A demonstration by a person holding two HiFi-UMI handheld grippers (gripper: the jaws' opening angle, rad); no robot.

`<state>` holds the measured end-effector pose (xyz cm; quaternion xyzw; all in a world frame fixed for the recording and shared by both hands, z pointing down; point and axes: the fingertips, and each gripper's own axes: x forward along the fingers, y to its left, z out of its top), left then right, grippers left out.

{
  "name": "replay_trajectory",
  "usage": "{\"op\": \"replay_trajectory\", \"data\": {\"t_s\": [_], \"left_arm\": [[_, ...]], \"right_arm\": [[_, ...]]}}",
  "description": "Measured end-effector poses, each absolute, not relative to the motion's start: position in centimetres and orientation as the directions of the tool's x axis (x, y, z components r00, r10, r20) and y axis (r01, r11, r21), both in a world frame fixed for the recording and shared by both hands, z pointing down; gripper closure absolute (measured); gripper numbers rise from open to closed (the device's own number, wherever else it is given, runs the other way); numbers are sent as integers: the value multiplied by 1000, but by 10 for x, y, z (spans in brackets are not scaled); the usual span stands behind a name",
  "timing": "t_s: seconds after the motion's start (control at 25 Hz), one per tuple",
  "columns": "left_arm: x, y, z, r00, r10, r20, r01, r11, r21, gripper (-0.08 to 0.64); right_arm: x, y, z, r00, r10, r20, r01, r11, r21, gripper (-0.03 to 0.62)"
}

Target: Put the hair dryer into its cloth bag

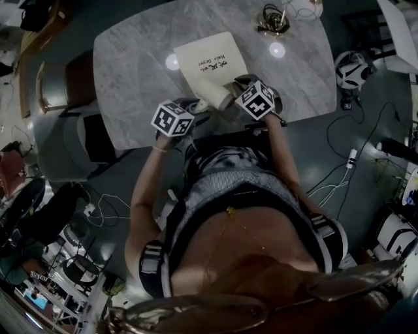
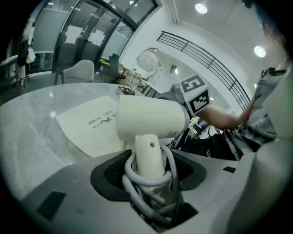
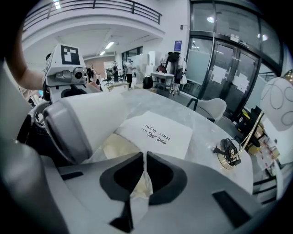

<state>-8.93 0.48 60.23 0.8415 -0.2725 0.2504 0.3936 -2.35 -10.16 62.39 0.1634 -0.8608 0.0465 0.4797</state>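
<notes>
Hair dryer [image 2: 151, 121] held by its cord-wrapped handle in my left gripper [image 2: 147, 172], barrel at cloth bag [image 3: 158, 135] mouth, my right gripper [image 3: 145, 157] pinched on the bag's edge, bag lay on table [image 1: 130, 78].

Pretty big open hall: rounded grey marble tabletop [image 1: 130, 59] on a dark grey floor [image 1: 307, 147] strewn with white cables [image 1: 338, 181], tall dark-framed glass walls [image 3: 229, 41], a white curved chair [image 3: 211, 109], railed upper balcony [image 3: 114, 5], round ceiling spotlights [image 2: 200, 7].
</notes>
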Motion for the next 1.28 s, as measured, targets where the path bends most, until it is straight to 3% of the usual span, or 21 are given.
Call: {"op": "replay_trajectory", "data": {"t_s": [0.76,1.0,1.28], "left_arm": [[-39,40,619,741,33,671,-411,-767,492,322],[-35,27,640,731,36,682,-461,-710,532,322],[-54,12,651,700,-70,710,-610,-576,544,321]], "right_arm": [[-25,-105,613,-517,-232,824,-350,936,43,515],[-26,-100,612,-524,-222,822,-343,939,35,515],[-28,-91,608,-541,-214,814,-324,945,33,515]]}}
